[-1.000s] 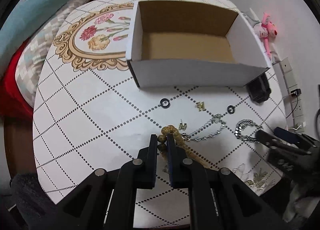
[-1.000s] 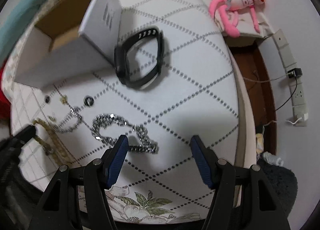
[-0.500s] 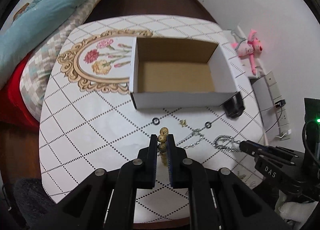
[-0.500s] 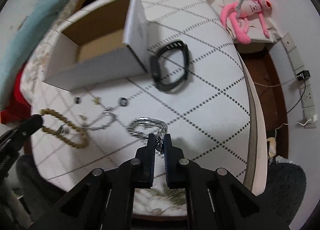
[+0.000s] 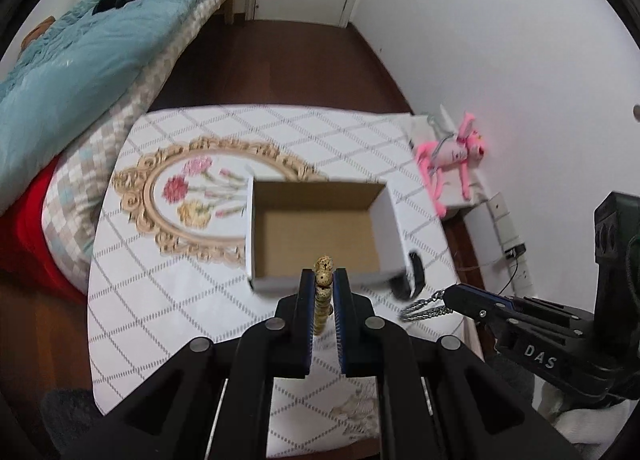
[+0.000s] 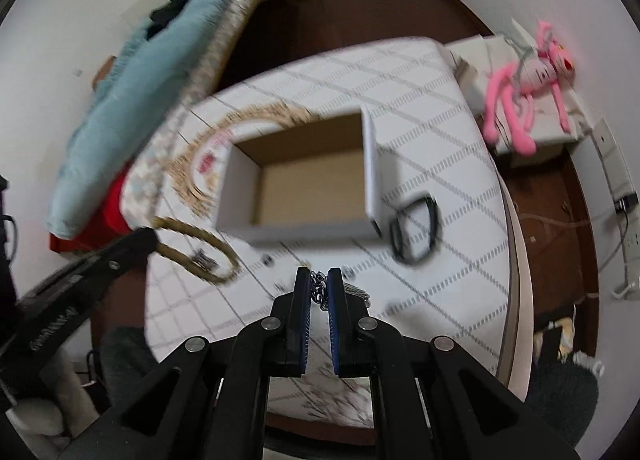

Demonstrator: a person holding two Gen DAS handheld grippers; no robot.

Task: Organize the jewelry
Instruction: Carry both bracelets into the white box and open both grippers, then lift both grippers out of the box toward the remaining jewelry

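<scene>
Left gripper (image 5: 324, 280) was clamped on a wooden bead bracelet (image 5: 323, 292), which hung above the table (image 5: 120, 300) at 6 o'clock of the open cardboard box (image 5: 320, 236). Right gripper (image 6: 319, 284) was closed on a silver chain (image 6: 318, 292), lifted clear at 5 o'clock of the box

The box (image 5: 320, 236) was matt cardboard, white outside and raw brown inside. The beads (image 5: 323, 288) looked like speckled tan wood, and the chain (image 6: 318, 290) was shiny silver metal. At three o'clock from the box lay a smooth black band (image 6: 416, 227), seemingly rubber or plastic. The tablecloth (image 5: 168, 300) had a smooth printed surface. Both grippers were matt black plastic with ribbed blue pads (image 6: 306, 312).
</scene>
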